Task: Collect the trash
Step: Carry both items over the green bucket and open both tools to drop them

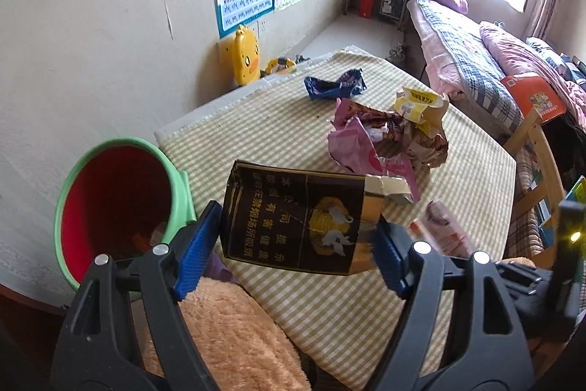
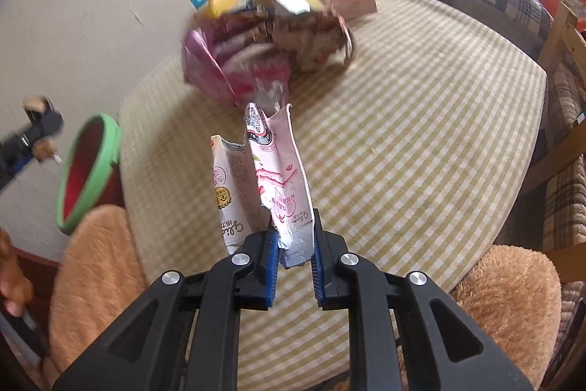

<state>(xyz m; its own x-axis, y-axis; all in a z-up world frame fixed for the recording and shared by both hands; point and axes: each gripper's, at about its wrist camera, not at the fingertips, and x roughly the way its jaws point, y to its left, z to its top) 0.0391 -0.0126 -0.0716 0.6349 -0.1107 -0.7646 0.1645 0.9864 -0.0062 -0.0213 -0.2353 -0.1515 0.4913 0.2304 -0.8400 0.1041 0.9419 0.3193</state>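
Note:
My left gripper (image 1: 296, 244) is shut on a black cigarette carton (image 1: 293, 218) with gold print, held above the table's near edge, right of the green bin (image 1: 113, 204) with a red inside. My right gripper (image 2: 295, 259) is shut on a pink and white snack wrapper (image 2: 271, 171), held upright above the checked tablecloth (image 2: 421, 134). A pile of crumpled wrappers (image 1: 384, 138) lies mid-table; in the right wrist view the pile (image 2: 271, 39) is blurred. A blue wrapper (image 1: 333, 85) lies at the far side. The bin also shows in the right wrist view (image 2: 88, 167).
Orange plush chair cushions (image 1: 234, 336) sit at the table's near edge. A yellow duck toy (image 1: 245, 55) stands by the wall. A bed (image 1: 476, 61) and a wooden chair frame (image 1: 542, 149) are to the right. The left gripper (image 2: 33, 131) shows blurred at far left.

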